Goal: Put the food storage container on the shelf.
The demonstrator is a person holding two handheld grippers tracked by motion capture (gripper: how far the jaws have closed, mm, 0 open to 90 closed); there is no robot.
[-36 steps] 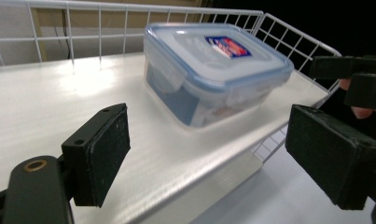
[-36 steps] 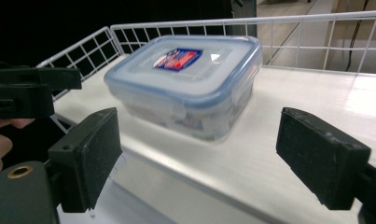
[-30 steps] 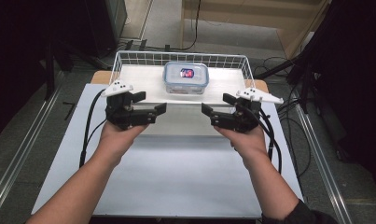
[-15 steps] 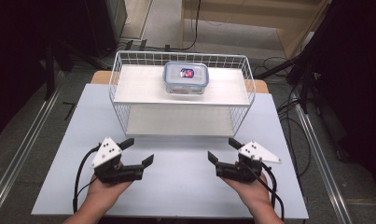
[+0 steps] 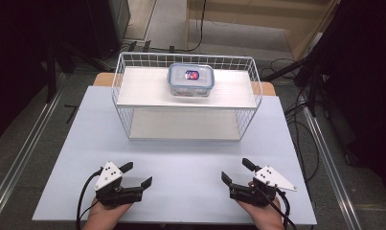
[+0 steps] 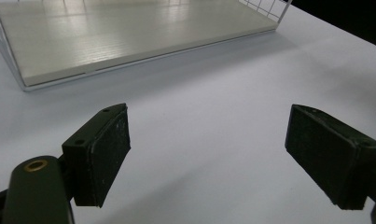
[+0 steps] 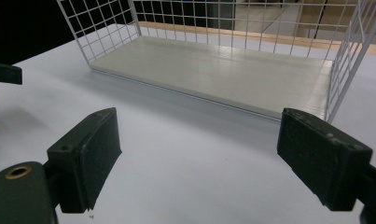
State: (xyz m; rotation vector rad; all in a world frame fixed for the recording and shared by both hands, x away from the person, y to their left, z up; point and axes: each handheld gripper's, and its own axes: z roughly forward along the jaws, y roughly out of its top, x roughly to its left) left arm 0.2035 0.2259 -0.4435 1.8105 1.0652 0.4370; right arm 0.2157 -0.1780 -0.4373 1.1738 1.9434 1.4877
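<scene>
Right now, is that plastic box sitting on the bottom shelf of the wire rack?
No, the plastic box rests on the top shelf of the wire rack.

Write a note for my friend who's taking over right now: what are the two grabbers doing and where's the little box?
Left gripper: open, empty, low over the near edge of the white table.
Right gripper: open, empty, low over the near edge too.
Box: the clear lidded container sits on the top shelf of the white wire rack at the far side of the table. The lower shelf is bare.
Done: the container rests on the rack and neither gripper touches it.
Left: nothing clearly in hand; both grippers are far from the rack.
</scene>
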